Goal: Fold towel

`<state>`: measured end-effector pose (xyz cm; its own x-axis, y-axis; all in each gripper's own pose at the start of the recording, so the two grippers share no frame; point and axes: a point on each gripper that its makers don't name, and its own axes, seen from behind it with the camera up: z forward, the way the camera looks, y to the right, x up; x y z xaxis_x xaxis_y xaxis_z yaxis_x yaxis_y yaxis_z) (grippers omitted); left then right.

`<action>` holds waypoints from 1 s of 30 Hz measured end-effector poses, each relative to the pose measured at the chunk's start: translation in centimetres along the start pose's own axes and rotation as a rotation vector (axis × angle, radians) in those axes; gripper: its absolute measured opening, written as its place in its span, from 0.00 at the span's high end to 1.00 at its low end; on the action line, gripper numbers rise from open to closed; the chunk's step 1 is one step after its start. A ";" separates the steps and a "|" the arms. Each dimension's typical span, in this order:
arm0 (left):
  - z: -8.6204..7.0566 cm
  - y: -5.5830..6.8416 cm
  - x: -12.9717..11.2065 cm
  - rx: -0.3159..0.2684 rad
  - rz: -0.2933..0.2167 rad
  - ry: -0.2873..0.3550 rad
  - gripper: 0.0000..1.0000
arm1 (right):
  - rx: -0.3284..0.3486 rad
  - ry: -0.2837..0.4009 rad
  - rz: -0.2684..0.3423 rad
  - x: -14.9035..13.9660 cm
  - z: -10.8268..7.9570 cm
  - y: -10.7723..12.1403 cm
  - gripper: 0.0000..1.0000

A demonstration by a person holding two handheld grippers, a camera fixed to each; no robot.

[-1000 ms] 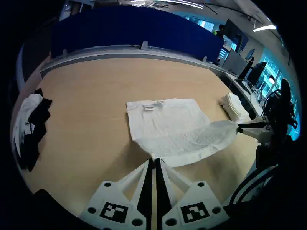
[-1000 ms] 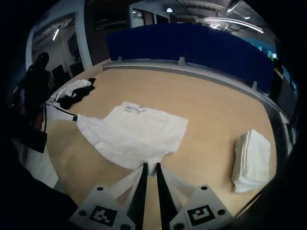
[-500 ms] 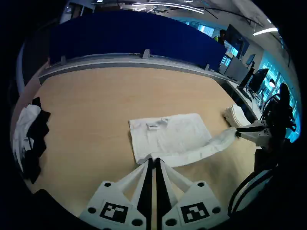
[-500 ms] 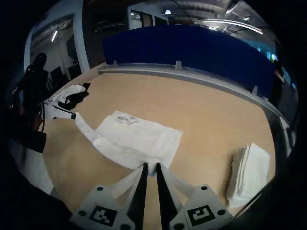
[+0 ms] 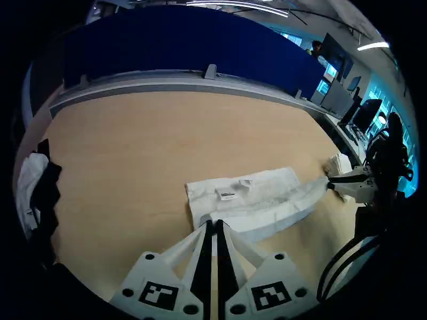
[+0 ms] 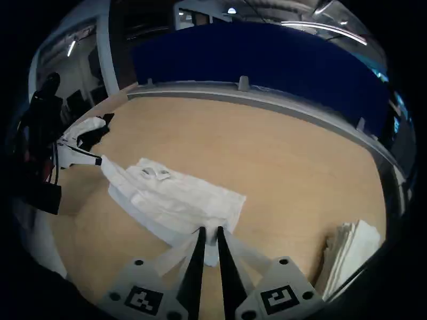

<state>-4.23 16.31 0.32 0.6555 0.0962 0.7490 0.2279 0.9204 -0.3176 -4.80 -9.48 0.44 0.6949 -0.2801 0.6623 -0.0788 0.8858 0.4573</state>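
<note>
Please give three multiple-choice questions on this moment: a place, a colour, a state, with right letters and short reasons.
1. In the right gripper view, where is the stack of folded white towels relative to the white towel on the light wooden table?
A. right
B. left
C. on top

2. What colour is the long partition wall behind the table?
A. red
B. dark blue
C. green

3. How are the left gripper and the right gripper?
A. both open
B. one open
C. both shut on the towel

1 A: it lies at the table's right edge.
2 B: dark blue in both views.
3 C: each pinches a towel corner.
</note>
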 end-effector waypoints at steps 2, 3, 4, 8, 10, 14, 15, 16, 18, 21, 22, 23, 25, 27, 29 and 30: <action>0.6 -0.2 -0.3 0.000 -0.003 -0.011 0.94 | -0.001 -0.009 0.001 -0.2 0.4 0.1 0.84; 0.9 -0.3 -0.4 0.000 -0.004 -0.016 0.94 | 0.000 -0.012 0.004 -0.3 0.6 0.2 0.84; 1.2 -0.4 -0.5 0.000 -0.004 -0.021 0.94 | 0.001 -0.016 0.008 -0.4 0.8 0.3 0.84; 2.4 -0.8 -0.8 -0.002 -0.004 -0.040 0.94 | 0.002 -0.030 0.026 -0.6 1.7 0.6 0.83; 3.1 -1.0 -0.7 -0.003 -0.001 -0.043 0.94 | 0.001 -0.034 0.038 -0.6 2.3 0.9 0.84; 4.4 -1.5 -0.3 -0.005 0.005 -0.050 0.94 | -0.009 -0.041 0.060 -0.4 3.7 1.6 0.84; 4.7 -1.6 -0.2 -0.005 0.005 -0.051 0.94 | -0.011 -0.043 0.065 -0.4 4.0 1.8 0.84; 5.0 -1.8 -0.1 -0.005 0.004 -0.052 0.94 | -0.013 -0.046 0.069 -0.3 4.3 1.9 0.84; 5.5 -2.0 0.2 -0.005 0.001 -0.053 0.94 | -0.018 -0.049 0.075 -0.2 4.9 2.2 0.84; 6.1 -2.4 0.5 -0.002 -0.005 -0.056 0.94 | -0.025 -0.050 0.079 0.1 5.5 2.6 0.83; 6.3 -2.5 0.6 0.000 -0.009 -0.059 0.93 | -0.028 -0.050 0.080 0.2 5.7 2.7 0.82; 6.5 -2.6 0.7 0.001 -0.012 -0.060 0.92 | -0.031 -0.049 0.080 0.3 5.9 2.8 0.81; 6.9 -2.8 0.7 0.003 -0.018 -0.068 0.91 | -0.036 -0.049 0.081 0.5 6.2 3.0 0.80; 7.2 -3.0 0.7 0.006 -0.021 -0.074 0.89 | -0.042 -0.048 0.081 0.6 6.4 3.2 0.80; 7.5 -3.3 0.8 0.010 -0.018 -0.078 0.84 | -0.049 -0.045 0.081 0.8 6.7 3.4 0.78; 7.6 -3.4 0.9 0.015 -0.015 -0.077 0.81 | -0.054 -0.044 0.081 0.9 6.8 3.5 0.77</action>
<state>-9.92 16.13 6.53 0.5946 0.1105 0.7964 0.2263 0.9275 -0.2976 -9.28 -9.11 6.65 0.6559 -0.2216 0.7216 -0.0941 0.9245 0.3694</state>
